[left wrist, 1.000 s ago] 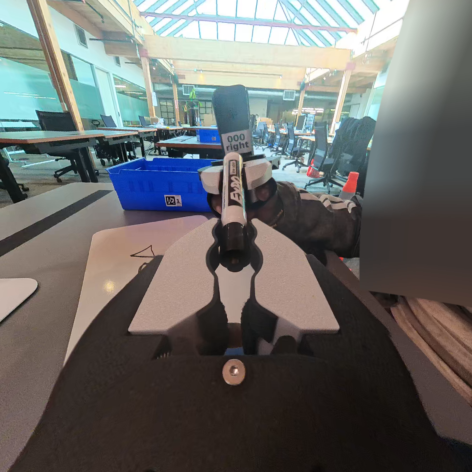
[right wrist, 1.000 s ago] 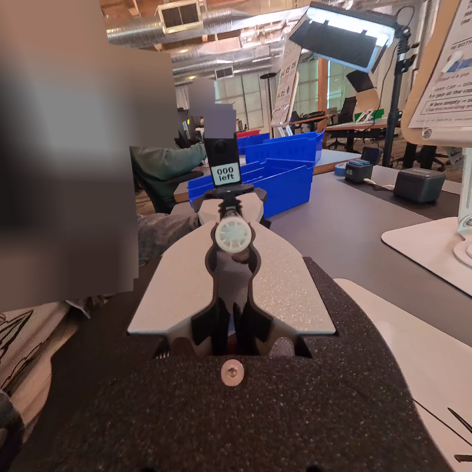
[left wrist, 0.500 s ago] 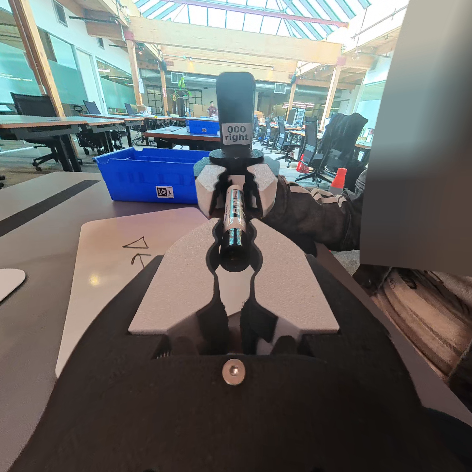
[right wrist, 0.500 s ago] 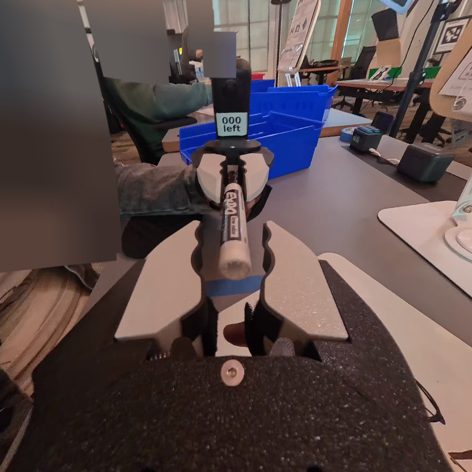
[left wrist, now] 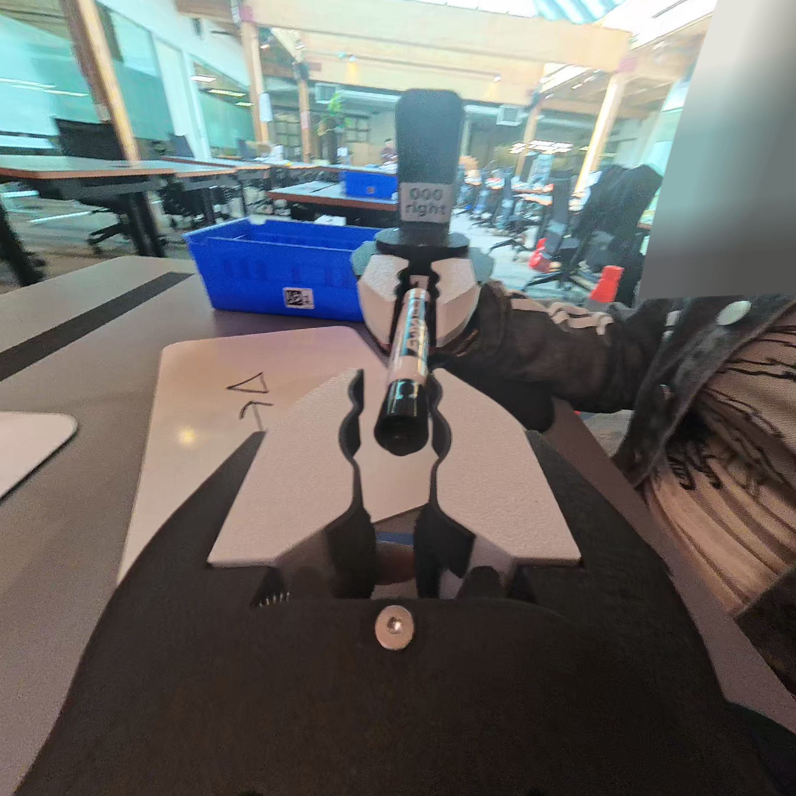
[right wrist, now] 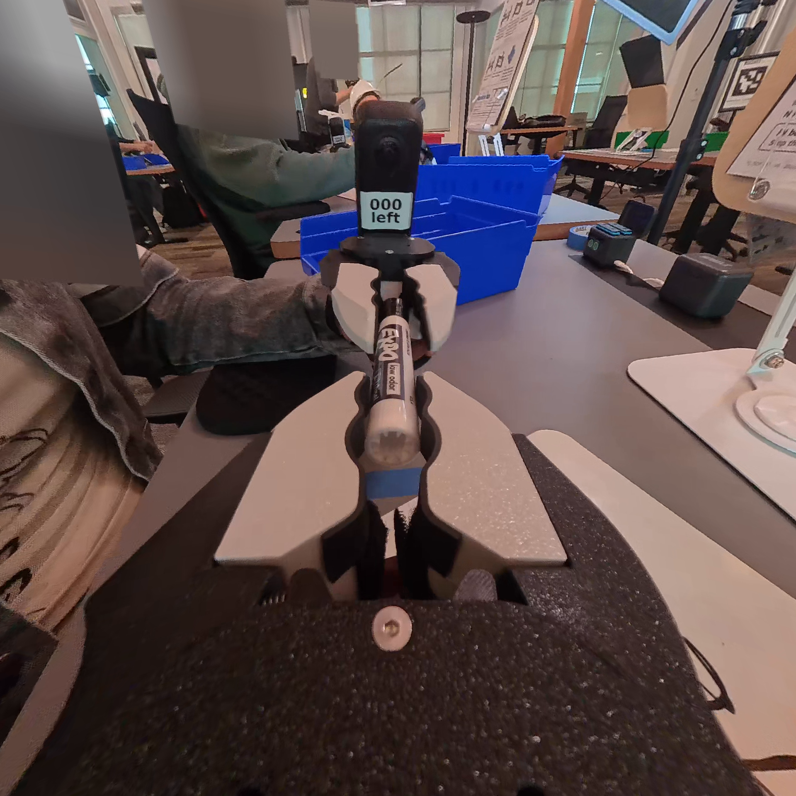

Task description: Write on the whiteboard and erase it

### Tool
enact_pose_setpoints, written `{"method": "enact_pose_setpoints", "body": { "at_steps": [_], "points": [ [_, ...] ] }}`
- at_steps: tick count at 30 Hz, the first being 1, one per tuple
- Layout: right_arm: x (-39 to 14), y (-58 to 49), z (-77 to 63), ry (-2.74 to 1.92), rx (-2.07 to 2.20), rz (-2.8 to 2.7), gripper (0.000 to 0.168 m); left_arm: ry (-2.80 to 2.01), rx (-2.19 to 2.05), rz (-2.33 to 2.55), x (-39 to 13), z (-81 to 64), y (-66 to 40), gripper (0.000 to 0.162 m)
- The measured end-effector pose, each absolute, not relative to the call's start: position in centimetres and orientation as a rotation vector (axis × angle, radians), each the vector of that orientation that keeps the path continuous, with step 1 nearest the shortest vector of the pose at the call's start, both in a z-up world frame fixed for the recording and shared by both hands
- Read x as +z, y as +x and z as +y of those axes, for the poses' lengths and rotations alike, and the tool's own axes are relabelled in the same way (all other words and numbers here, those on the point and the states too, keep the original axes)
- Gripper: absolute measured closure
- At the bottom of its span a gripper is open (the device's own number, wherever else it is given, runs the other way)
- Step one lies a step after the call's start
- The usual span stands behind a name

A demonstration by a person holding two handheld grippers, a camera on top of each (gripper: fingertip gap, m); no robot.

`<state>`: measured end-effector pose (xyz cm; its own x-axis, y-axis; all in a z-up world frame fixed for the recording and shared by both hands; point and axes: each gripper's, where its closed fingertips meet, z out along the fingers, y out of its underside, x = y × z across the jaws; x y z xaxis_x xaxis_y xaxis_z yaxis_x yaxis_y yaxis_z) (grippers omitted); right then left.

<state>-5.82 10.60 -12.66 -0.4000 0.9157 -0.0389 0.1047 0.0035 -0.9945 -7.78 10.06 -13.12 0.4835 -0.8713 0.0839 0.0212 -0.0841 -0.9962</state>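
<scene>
A black-capped dry-erase marker [left wrist: 409, 344] spans between my two grippers, which face each other. My right gripper [right wrist: 393, 377] is shut on the marker's white tail end [right wrist: 390, 430]. My left gripper [left wrist: 398, 374] stands slightly open around the black cap, with a sliver of board showing beside it. The whiteboard [left wrist: 206, 430] lies flat on the grey table under both grippers and bears a small drawn triangle [left wrist: 250, 383] and an arrow. It also shows in the right wrist view [right wrist: 646, 581] at the lower right.
A blue bin [left wrist: 267, 267] stands behind the board. More blue bins [right wrist: 474, 258], two dark boxes [right wrist: 706, 288] and a white stand base [right wrist: 710, 387] are on the table's far side. A blue tape strip [right wrist: 392, 480] lies below the marker. A person's sleeves hold the grippers. Only a small space, under 4 cm, lies between the two pairs of fingers.
Half a second ago my right gripper was open and my left held the cap. Now the right has closed on the marker's tail and the left has loosened. The marker sits lower over the board.
</scene>
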Motion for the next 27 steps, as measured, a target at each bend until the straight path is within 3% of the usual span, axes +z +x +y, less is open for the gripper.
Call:
{"method": "enact_pose_setpoints", "body": {
  "at_steps": [3,7,16,27],
  "points": [
    [-12.1,-5.6,10.7,-1.057,1.446,-1.564,0.148,-1.5,-0.754,0.687,-12.7,10.7,-8.9,0.108],
    [-11.6,-4.9,11.9,-1.127,1.355,-1.461,0.148,-1.379,-0.678,0.573,-10.8,9.8,-10.0,0.093],
    [-9.5,4.0,12.9,-1.304,1.066,-1.106,0.147,-1.319,-0.575,0.567,-11.1,9.0,-9.7,0.089],
    [-8.7,24.2,21.9,-1.551,0.461,-0.62,0.148,-1.429,-0.538,0.55,-12.9,10.0,-9.8,0.089]
  ]
}}
